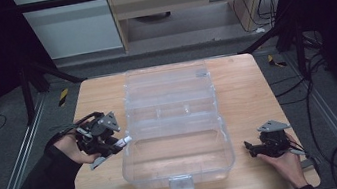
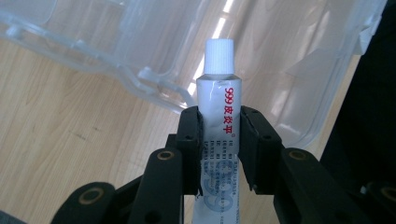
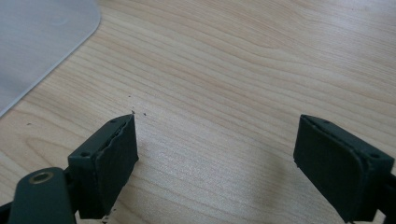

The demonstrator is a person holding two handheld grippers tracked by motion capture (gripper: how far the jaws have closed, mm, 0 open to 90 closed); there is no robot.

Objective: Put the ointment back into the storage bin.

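Both jaws tight around white tube [image 2: 218,100]

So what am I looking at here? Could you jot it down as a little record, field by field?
Setting: wooden table, seen from above
Main object: clear plastic box, lid open, lying in the middle of the table
Left tongs: shut on a white tube with red print, cap pointing towards the box
Right tongs: open, nothing between them, low over bare wood to the right of the box
Box contents: looks empty
Likely next move: probably the tube goes into the box
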